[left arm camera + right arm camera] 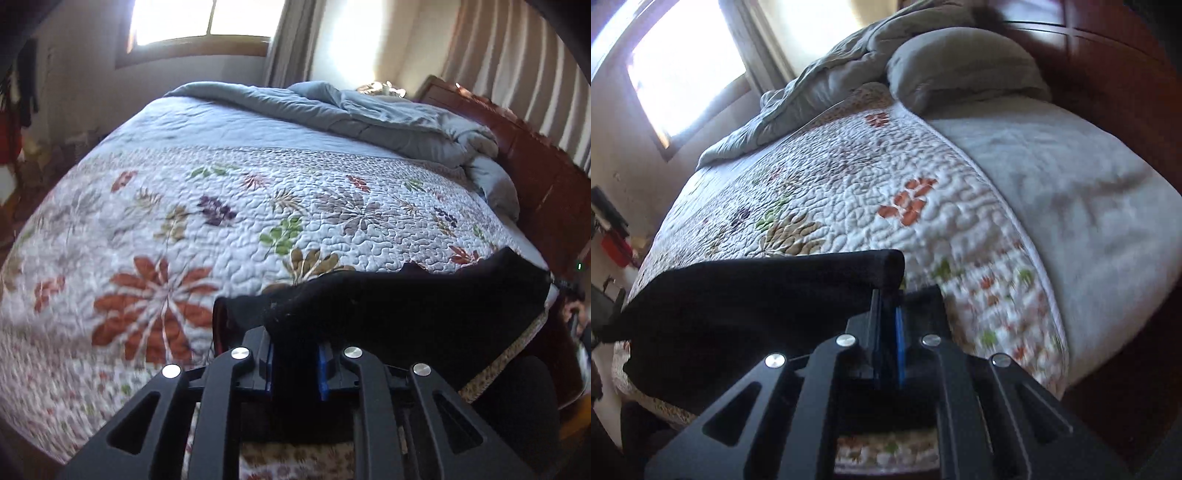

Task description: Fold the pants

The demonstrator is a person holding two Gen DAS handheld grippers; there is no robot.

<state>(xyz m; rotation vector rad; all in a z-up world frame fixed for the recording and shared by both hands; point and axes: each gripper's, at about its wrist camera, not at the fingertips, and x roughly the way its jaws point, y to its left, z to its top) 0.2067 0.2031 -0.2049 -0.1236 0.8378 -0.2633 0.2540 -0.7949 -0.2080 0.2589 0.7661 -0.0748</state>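
Sunlight pours through a window (pixel 199 22) at the far side of the room, over a bed covered by a floral quilt (pixel 221 206). We see a grey duvet (pixel 354 114) bunched along the far end of the bed, and a dark wooden headboard (pixel 535 173) with striped curtains (pixel 517 66) behind it. From our right wrist view, a grey pillow (pixel 960 70) lies against the headboard and a pale blanket (pixel 1071 192) covers the bed's right side.

We hold the black pants (pixel 406 299) lifted above the near edge of the quilt, stretched between our two grippers. Our left gripper (pixel 295 365) has its jaws clamped on one end of the cloth, which bunches over the blue pads and runs off to the right. Our right gripper (pixel 888 339) has its jaws pressed together on the other end of the pants (pixel 746 295); there a rolled edge sits just above the fingertips and the fabric spreads away to the left, hanging down past the bed's edge. Parts of the quilt near us are blurred.
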